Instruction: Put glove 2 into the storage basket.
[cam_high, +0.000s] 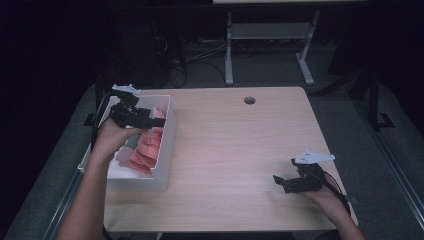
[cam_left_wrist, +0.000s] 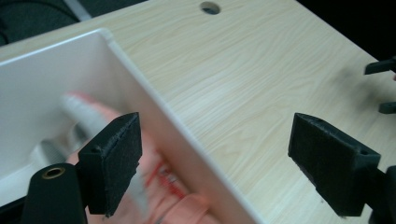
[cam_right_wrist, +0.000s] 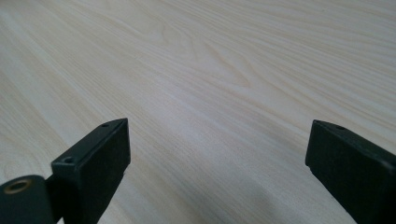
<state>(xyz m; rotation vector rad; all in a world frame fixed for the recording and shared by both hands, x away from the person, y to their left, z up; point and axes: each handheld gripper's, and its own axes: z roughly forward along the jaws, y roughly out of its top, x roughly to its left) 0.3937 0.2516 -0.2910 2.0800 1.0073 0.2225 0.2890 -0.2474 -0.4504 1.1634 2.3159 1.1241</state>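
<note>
With jaws wide and empty, the left hand-held gripper (cam_high: 159, 121) could clip the white box (cam_high: 167, 142) wall beneath it, tipping out the pink packets (cam_high: 147, 147).

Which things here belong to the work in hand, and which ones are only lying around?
Belong to the work:
- white box
- pink items inside it
- left claw, open above the box

Only lying around:
- right claw, open, low over bare table
- round hole in the tabletop
- white table frame behind
</note>
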